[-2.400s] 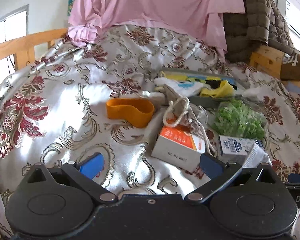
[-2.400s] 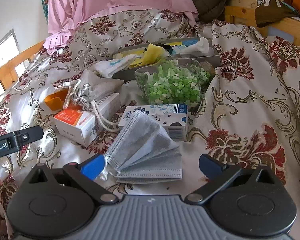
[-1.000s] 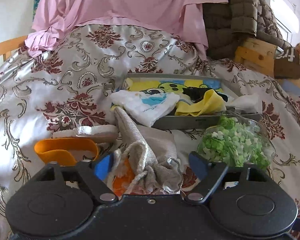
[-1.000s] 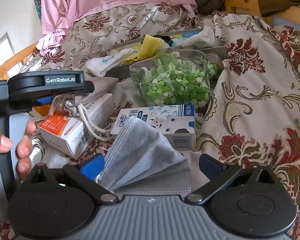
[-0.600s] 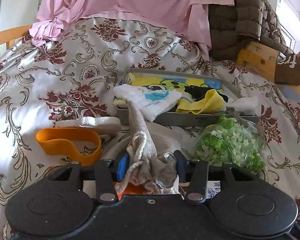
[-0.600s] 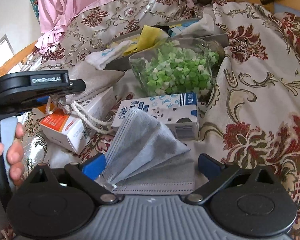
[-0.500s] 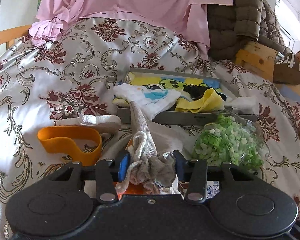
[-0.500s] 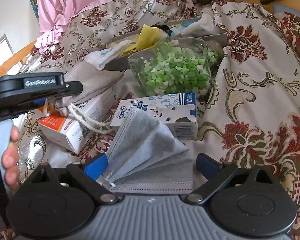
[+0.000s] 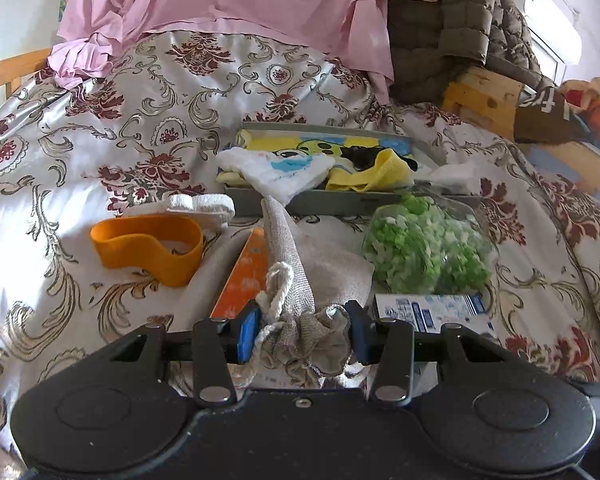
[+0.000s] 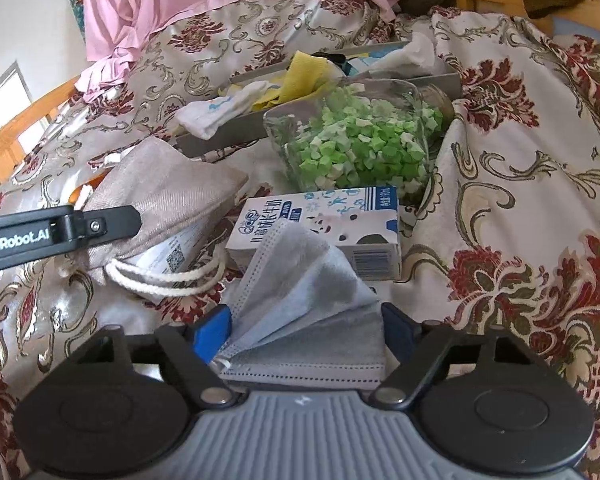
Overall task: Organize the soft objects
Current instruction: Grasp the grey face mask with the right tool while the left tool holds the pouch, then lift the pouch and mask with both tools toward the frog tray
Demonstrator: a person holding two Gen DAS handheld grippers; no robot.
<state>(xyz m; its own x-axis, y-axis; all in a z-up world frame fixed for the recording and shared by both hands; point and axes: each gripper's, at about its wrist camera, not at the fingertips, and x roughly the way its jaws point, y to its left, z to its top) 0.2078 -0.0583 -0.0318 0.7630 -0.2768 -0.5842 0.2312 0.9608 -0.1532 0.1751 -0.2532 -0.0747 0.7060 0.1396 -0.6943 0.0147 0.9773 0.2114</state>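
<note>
My left gripper (image 9: 302, 334) is shut on the gathered neck of a grey drawstring pouch (image 9: 300, 280), which lies over an orange-and-white box (image 9: 244, 276). The pouch also shows in the right wrist view (image 10: 168, 204), with the left gripper's arm (image 10: 56, 232) across it. My right gripper (image 10: 304, 334) stands open around a grey face mask (image 10: 308, 320) that lies flat on the bedspread; the pads do not press it. A grey tray (image 9: 340, 200) behind holds a white cloth (image 9: 276, 172) and a yellow cloth (image 9: 372, 176).
A clear jar of green paper stars (image 10: 360, 140) lies in front of the tray. A milk carton (image 10: 320, 228) lies behind the mask. An orange band (image 9: 148, 244) and a white strip (image 9: 200, 204) lie to the left. Pink sheet and wooden frame are behind.
My left gripper moved in over the pouch and shut on its neck. My right gripper narrowed somewhat around the mask, which has not moved.
</note>
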